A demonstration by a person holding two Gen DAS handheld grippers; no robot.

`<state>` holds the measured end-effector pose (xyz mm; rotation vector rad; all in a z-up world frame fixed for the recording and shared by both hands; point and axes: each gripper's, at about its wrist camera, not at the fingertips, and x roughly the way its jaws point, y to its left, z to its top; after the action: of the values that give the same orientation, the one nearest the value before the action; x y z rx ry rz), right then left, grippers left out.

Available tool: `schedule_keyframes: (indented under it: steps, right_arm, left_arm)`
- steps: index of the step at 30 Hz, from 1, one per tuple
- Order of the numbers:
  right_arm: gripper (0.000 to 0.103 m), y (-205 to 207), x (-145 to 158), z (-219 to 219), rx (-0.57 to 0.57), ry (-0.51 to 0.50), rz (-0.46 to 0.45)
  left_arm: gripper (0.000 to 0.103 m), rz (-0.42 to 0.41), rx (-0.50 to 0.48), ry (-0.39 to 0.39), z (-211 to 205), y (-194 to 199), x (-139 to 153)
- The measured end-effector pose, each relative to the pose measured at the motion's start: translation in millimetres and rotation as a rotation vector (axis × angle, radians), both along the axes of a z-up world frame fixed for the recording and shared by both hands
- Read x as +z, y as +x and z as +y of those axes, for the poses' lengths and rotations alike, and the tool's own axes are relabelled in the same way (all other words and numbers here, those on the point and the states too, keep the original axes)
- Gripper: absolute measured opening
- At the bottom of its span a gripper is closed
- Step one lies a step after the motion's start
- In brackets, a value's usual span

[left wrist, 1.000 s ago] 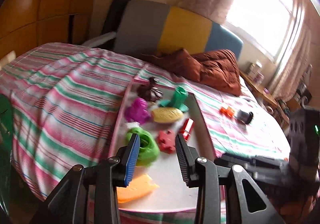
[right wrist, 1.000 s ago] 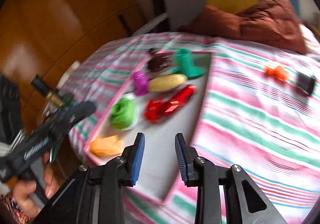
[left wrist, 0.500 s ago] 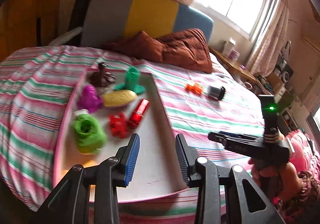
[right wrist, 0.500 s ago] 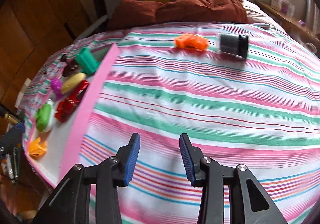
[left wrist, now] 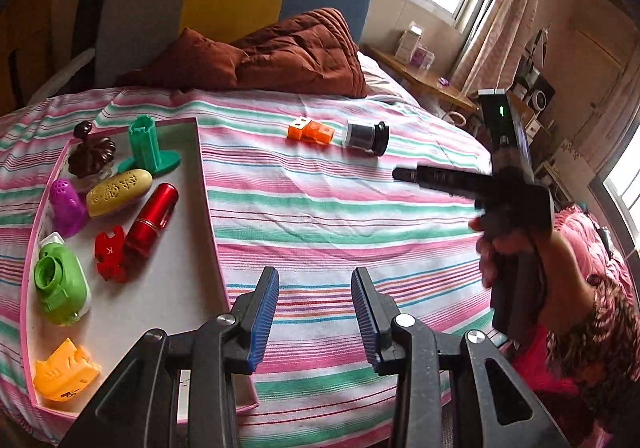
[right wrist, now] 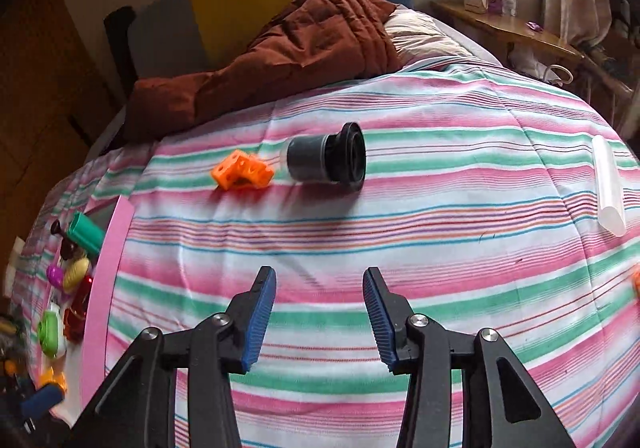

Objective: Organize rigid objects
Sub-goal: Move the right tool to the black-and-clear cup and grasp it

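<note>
On the striped pink-green-white bedspread [right wrist: 400, 248], nearest the cam, the right gripper [right wrist: 320, 312] hangs w/ jaws opening, nothing btwn its blue ribbed pads [right wrist: 260, 320], touching nothing. Left gripper [left wrist: 316, 316] likewise empty, pads apart by a moderate gap, over the bedspread just beside the pink-rimmed white tray [left wrist: 208, 208].

Tray holds the sorted stuff, near to far: yellow-orange plastic boat-shaped toy [left wrist: 64, 372], green round plastic piece [left wrist: 60, 284], red flat plastic piece [left wrist: 110, 252], red metal cylinder [left wrist: 152, 220], purple plastic thimble shape [left wrist: 68, 202], yellow oval embossed piece [left wrist: 118, 192], green plastic post on a round base [left wrist: 148, 148], dark brown knobbed lid-like piece [left wrist: 90, 154].

Farther out, loose on the bedspread: orange plastic cube block [right wrist: 242, 170] and, just beside it, black cylindrical cap w/ flared rim [right wrist: 328, 160] lying on its side. A clear plastic tube [right wrist: 608, 188] lies well apart to the right.

Risks, as I judge: the black cap is round and on its side, so a nudge on soft bedding could roll it away. It's just beside the orange block, so a wide approach may knock the block. Soft cover may give under the pads, so the grip could land off-centre.
</note>
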<state>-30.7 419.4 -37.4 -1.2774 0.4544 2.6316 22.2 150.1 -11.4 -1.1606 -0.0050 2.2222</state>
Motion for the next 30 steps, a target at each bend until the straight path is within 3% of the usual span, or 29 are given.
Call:
schedule_keyframes:
  steps: [9,14,18,26,29,30]
  right_arm:
    - [0.046,-73.2,18.9,35.9,-0.092,0.007,0.043]
    - [0.046,-103.0,8.4,54.8,-0.151,-0.018,0.004]
    - [0.047,-87.6,-1.1,79.3,-0.198,-0.079,0.001]
    - [0.049,-29.3,-21.1,123.8,-0.270,-0.073,-0.038]
    - [0.051,-12.0,-21.9,131.8,-0.271,-0.115,0.020]
    - [0.056,-8.0,-20.1,132.2,-0.267,-0.135,0.052]
  left_arm:
    - [0.037,-0.003,-0.014,-0.018,5.7,5.3,-1.0]
    - [0.037,0.000,-0.018,-0.036,8.0,4.7,-0.9]
    - [0.037,0.000,-0.017,-0.034,10.5,0.9,-1.6]
    - [0.037,-0.017,-0.044,-0.027,24.1,-1.2,-9.1]
    - [0.037,-0.017,-0.053,-0.035,27.9,0.3,-10.9]
    - [0.037,-0.017,-0.052,-0.038,28.5,0.6,-11.5]
